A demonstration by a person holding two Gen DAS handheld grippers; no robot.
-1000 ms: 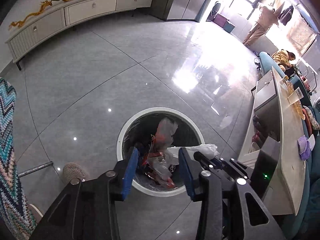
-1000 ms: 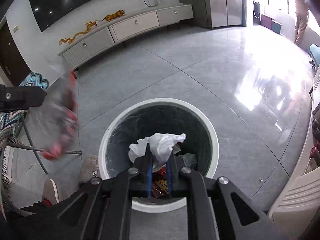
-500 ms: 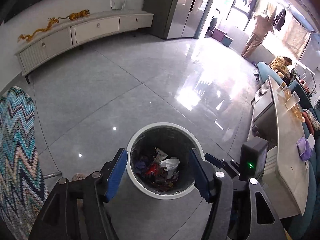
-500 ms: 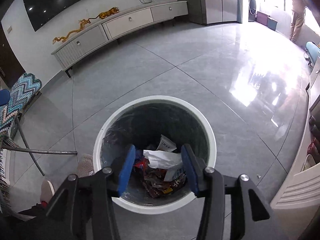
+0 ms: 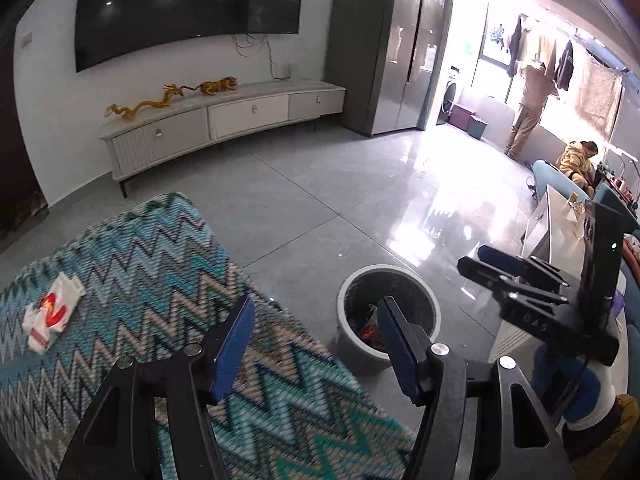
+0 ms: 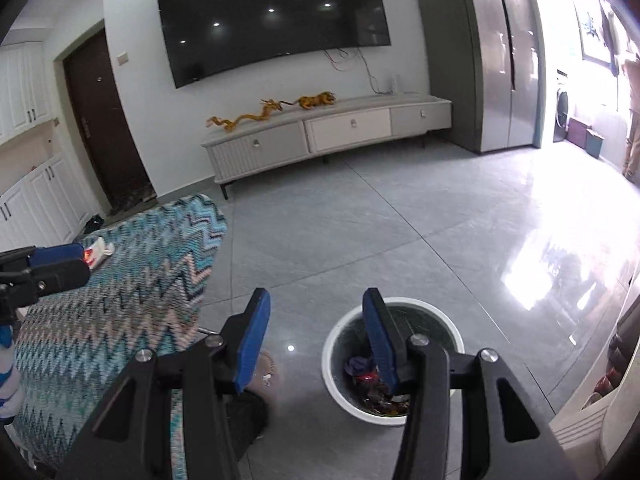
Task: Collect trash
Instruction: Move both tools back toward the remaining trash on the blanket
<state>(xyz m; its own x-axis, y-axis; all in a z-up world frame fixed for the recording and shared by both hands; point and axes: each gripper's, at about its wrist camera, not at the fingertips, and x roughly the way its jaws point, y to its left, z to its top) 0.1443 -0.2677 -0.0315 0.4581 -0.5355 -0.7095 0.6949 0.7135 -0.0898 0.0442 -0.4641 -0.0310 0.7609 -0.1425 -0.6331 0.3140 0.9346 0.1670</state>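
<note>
A white-rimmed trash bin (image 5: 349,338) (image 6: 330,354) stands on the grey floor with wrappers and paper in it. My left gripper (image 5: 314,316) is open and empty, high above the floor between the bin and a zigzag-patterned cloth surface (image 5: 152,264) (image 6: 116,304). A white and red wrapper (image 5: 51,312) (image 6: 99,249) lies on that cloth at the far left. My right gripper (image 6: 316,306) is open too, with nothing between its fingers, above and just left of the bin. Each gripper shows at the edge of the other's view.
A long TV cabinet (image 5: 224,118) and a wall TV stand at the back, a tall grey fridge (image 6: 504,60) to the right. One person stands at the bright balcony (image 5: 528,112), another sits on a sofa (image 5: 576,156). A white table (image 5: 560,224) is right of the bin. A slipper (image 6: 266,366) lies beside the bin.
Both grippers rose away from the bin and tilted up. The right one opened and dropped a white tissue into the bin. The left one widened after its wrapper fell in. The patterned cloth came into view.
</note>
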